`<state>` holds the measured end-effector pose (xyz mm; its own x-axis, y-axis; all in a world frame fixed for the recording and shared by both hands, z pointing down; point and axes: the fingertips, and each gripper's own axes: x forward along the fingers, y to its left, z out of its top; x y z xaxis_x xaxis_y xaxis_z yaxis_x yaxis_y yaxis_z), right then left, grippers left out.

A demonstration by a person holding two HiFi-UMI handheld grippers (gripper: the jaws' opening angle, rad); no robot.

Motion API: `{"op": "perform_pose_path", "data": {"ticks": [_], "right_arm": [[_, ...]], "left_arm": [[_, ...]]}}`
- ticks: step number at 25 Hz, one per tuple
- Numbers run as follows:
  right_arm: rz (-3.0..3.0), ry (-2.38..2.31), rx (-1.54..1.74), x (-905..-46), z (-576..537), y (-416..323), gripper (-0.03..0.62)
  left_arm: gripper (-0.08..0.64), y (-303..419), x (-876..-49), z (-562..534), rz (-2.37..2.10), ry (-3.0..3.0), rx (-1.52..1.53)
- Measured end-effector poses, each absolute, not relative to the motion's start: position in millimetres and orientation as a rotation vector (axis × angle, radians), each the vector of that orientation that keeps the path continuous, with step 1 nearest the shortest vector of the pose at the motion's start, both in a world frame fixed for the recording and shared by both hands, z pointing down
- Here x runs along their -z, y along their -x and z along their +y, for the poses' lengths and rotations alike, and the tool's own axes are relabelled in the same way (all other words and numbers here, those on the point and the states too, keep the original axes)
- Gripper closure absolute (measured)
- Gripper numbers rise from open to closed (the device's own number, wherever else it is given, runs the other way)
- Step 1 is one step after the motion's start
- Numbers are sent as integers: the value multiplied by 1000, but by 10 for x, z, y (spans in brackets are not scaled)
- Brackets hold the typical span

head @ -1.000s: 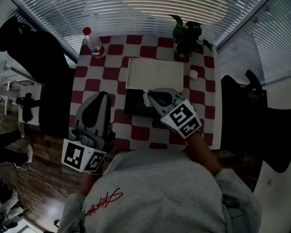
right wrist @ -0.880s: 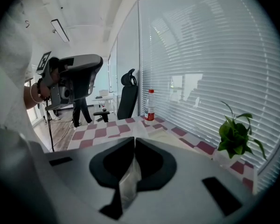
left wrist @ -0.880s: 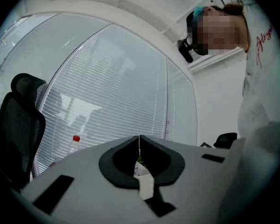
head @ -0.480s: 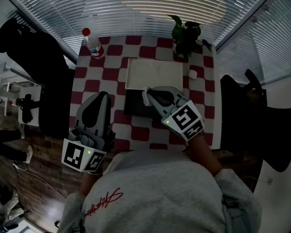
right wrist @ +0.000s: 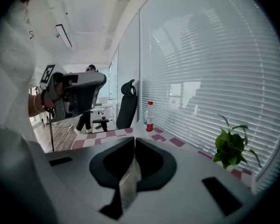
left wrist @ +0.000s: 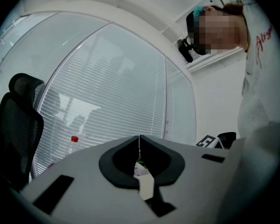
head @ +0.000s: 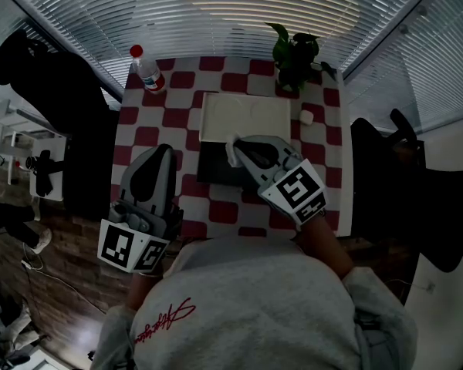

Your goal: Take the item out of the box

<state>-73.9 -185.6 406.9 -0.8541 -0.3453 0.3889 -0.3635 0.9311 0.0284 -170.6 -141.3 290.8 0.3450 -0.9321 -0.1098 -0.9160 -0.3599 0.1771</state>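
Head view: the right tool (head: 233,149) hangs over the box (head: 213,173) on the table (head: 150,122), pinching a pale packet (head: 231,155) just above the box's dark base. The left tool (head: 160,154) waits left of the box.

Left gripper view: its jaws are together, with nothing between them.

Right gripper view: the jaws clamp the packet (right wrist: 129,183).

The removal step looks underway. Next, the packet needs carrying clear of the box.

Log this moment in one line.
right tool: shut on packet | packet: over box | left tool: shut, empty
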Motion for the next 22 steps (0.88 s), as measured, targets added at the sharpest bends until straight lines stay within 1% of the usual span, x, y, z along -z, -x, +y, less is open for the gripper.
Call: {"op": "perform_pose_path", "data": {"ticks": [22], "right_arm": [[-2808, -540, -31, -3748, -1844, 683, 572]], "left_arm": [[543, 1659, -2933, -1422, -1717, -2503, 278]]}}
